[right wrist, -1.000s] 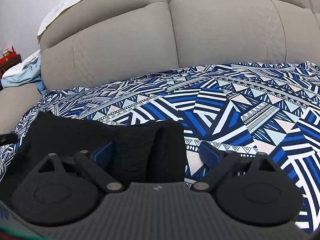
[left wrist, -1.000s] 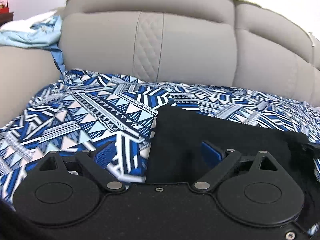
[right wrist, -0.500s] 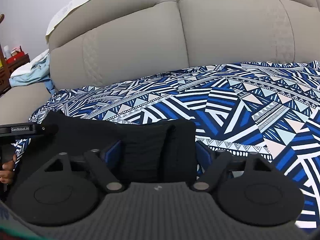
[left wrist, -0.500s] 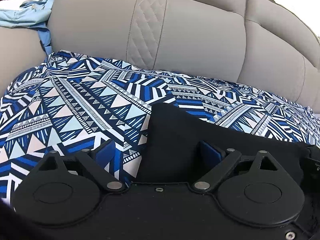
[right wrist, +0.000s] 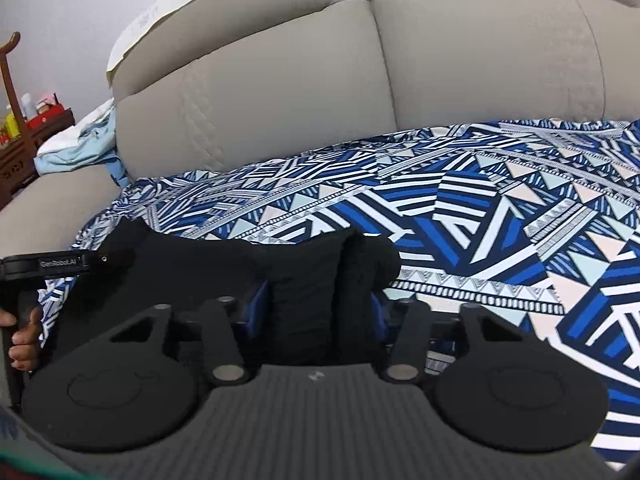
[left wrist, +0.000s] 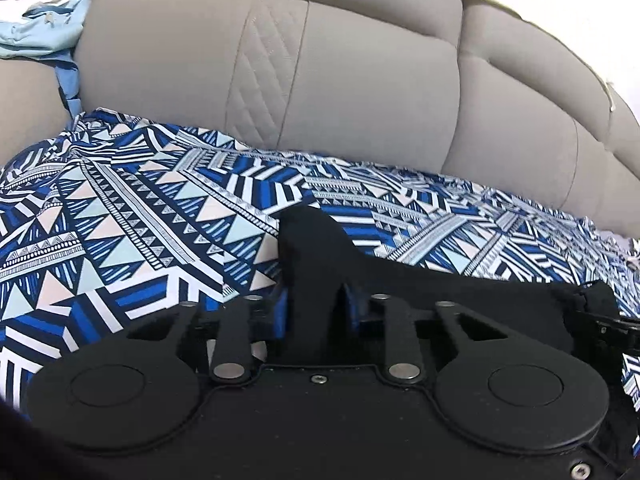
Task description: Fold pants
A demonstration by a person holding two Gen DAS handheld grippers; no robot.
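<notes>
**Both grippers closing on the black pants**

Left wrist view: the left gripper (left wrist: 312, 312) has its jaws closing, blue pads pinching a raised fold at the left end of the black pants (left wrist: 440, 284), which lie near on the patterned cover (left wrist: 140, 220) of the sofa (left wrist: 360, 80).

Right wrist view: the right gripper (right wrist: 316, 312) has its jaws closing around the bunched right end of the pants (right wrist: 192, 264), pads touching the cloth. At far left, a hand (right wrist: 24, 340) holds the other gripper.

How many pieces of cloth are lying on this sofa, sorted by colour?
Black pants: 1
Blue patterned sheet: 1
Light blue garment on the armrest: 1
Total: 3
</notes>
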